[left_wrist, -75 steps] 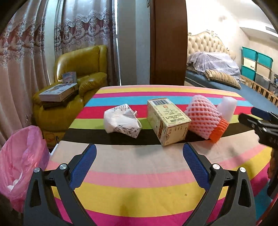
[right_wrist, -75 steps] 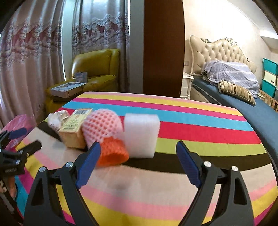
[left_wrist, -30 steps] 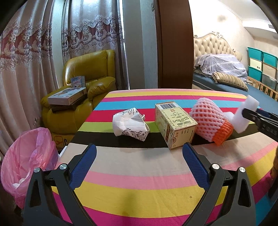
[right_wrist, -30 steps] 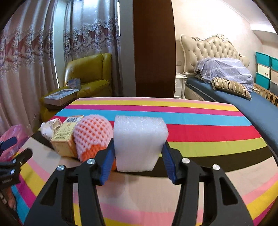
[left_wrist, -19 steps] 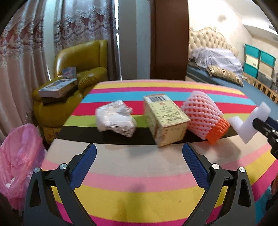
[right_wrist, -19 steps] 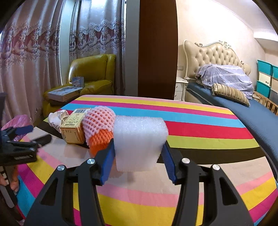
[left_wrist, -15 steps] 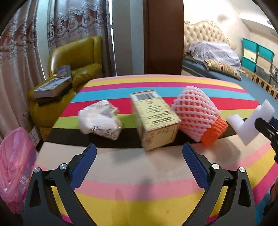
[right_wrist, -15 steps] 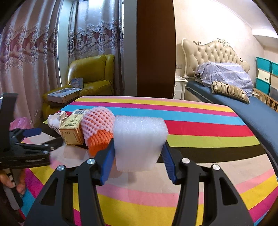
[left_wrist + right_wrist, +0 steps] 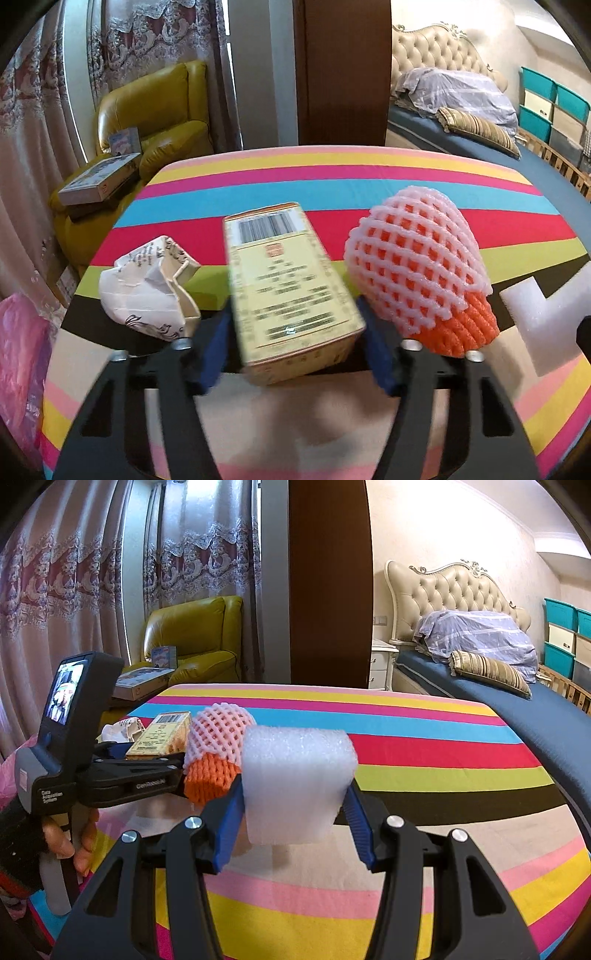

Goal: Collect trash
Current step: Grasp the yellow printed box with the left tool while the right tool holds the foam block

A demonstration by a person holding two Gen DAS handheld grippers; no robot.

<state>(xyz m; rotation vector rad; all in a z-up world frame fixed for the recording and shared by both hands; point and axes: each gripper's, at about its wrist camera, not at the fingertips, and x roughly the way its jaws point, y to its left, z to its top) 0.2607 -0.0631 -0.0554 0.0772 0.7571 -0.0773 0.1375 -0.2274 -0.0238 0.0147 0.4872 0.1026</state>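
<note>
A yellow cardboard box (image 9: 291, 291) lies on the striped table (image 9: 332, 177), and my left gripper (image 9: 293, 328) is closing on it, its blue pads against both long sides. Left of the box sits a crumpled white paper carton (image 9: 147, 295). On the box's right lies a pink-and-orange foam net sleeve (image 9: 417, 273). My right gripper (image 9: 293, 794) is shut on a white foam block (image 9: 295, 775), held just above the table beside the sleeve (image 9: 218, 738). That block (image 9: 546, 321) shows at the right edge of the left wrist view.
A pink trash bag (image 9: 18, 369) hangs off the table's left side. A yellow armchair (image 9: 155, 110) with boxes on it stands behind the table, and a bed (image 9: 517, 686) lies to the right. A person's hand (image 9: 62, 845) grips the left tool.
My left gripper has advanced to the yellow box and its jaws have come in from wide open onto the box's sides. The right gripper keeps the foam block and barely moves.
</note>
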